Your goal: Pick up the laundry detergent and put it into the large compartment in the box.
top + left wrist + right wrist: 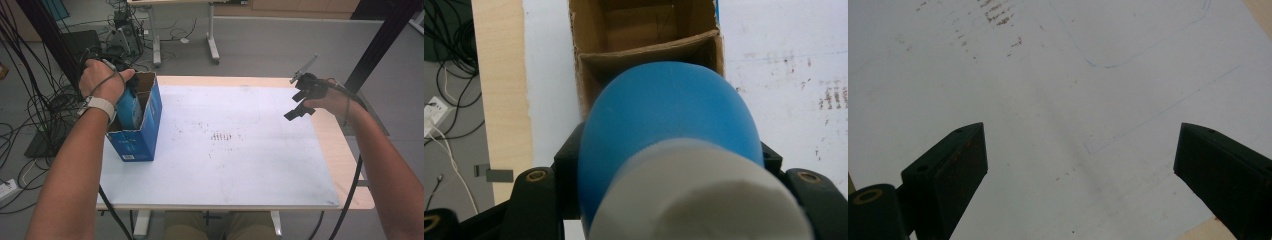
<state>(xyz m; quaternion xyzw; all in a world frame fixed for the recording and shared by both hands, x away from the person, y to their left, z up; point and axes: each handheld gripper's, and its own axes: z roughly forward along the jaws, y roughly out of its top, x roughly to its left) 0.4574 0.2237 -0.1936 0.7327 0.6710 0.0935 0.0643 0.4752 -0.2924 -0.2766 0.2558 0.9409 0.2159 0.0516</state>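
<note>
Bottle [664, 125] fills the lower centre of the left gripper view: blue body, white cap end nearest the camera, clamped between the black jaws of the left tongs [669, 165], which press it on both flanks. Step in hand, as I read it: lowering the bottle into the box [649, 45], a blue carton with brown cardboard inside, open at the top. Cardboard divider crosses that box just beyond the bottle's far end; the compartments past it look bare, though their floors are partly hidden. In the high view the left hand [102, 80] sits at the upper left of the frame, over the box [145, 125], with the blue bottle [129, 107] already partly below the rim, in the compartment nearer the far end as far as I can tell. Next move, by my judgement: keep the bottle in line with the walls and divider, sink it until it seats, then part the jaws and lift clear without dragging the carton. Box is light and tall, so it could tip or slide. Right tongs [1078, 165] hang wide apart with nothing between them, over bare white tabletop [1048, 100]; in the high view they sit at the upper right [300, 102], well apart from the box.
</note>
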